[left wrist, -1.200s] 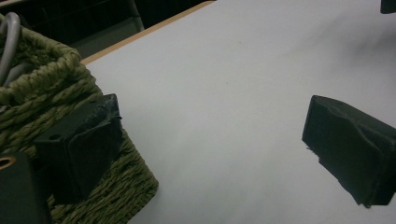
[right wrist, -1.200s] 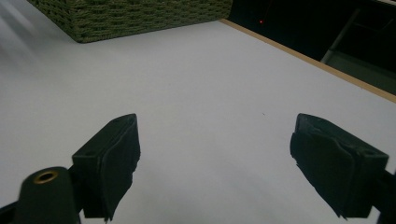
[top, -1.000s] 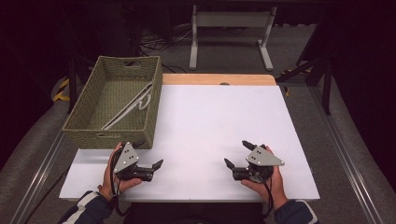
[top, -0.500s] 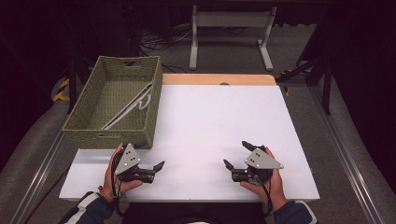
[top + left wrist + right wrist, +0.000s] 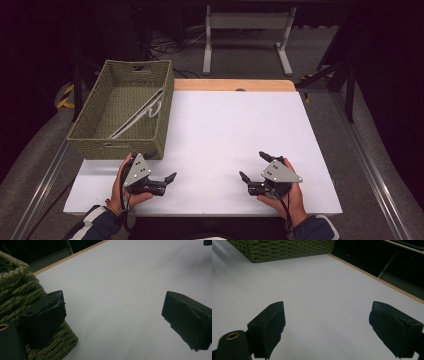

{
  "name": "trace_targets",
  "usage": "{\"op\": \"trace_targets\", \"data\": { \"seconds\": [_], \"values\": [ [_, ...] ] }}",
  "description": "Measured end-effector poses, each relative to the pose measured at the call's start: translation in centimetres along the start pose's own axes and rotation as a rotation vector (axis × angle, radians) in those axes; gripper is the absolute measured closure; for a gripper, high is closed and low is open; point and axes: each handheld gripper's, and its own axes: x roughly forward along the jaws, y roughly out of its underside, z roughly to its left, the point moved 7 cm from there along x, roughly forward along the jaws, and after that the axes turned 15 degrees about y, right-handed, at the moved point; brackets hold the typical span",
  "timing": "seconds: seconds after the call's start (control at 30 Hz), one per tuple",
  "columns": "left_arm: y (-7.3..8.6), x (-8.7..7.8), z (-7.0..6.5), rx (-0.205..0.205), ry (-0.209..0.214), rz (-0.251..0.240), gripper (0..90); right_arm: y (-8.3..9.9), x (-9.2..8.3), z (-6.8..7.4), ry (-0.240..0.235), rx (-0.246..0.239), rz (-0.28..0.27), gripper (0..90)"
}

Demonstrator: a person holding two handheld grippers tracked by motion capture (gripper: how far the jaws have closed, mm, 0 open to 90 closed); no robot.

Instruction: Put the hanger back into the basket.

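White tabletop (image 5: 225, 135), lower frame: left gripper (image 5: 167, 179) and right gripper (image 5: 252, 167) hand-held low, jaws apart, empty, pointing inward; woven basket (image 5: 90, 145) upper left.

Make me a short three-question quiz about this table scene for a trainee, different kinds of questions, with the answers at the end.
1. True or false: the left gripper is clamped on the woven basket.
2. Multiple choice: where do the pale tongs lie? A) on the white table top, B) inside the basket, C) between the jaws of the right gripper.
3. Fill in: both grippers rest near the ____ edge of the table, the person's side.

Key
1. False: its jaws stand apart with nothing between them, beside the basket's near corner.
2. B: they lean along the basket's right inner wall.
3. Near: each is held in a hand, jaws apart over bare white surface.
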Motion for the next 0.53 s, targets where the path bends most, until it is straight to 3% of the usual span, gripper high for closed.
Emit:
{"op": "trace_targets", "data": {
  "seconds": [0.53],
  "values": [
    [0.03,0.43,0.10,0.007,0.006,0.019,5.9,0.46,0.09,0.20,-0.004,-0.009,0.024,13.9]
  ]
}}
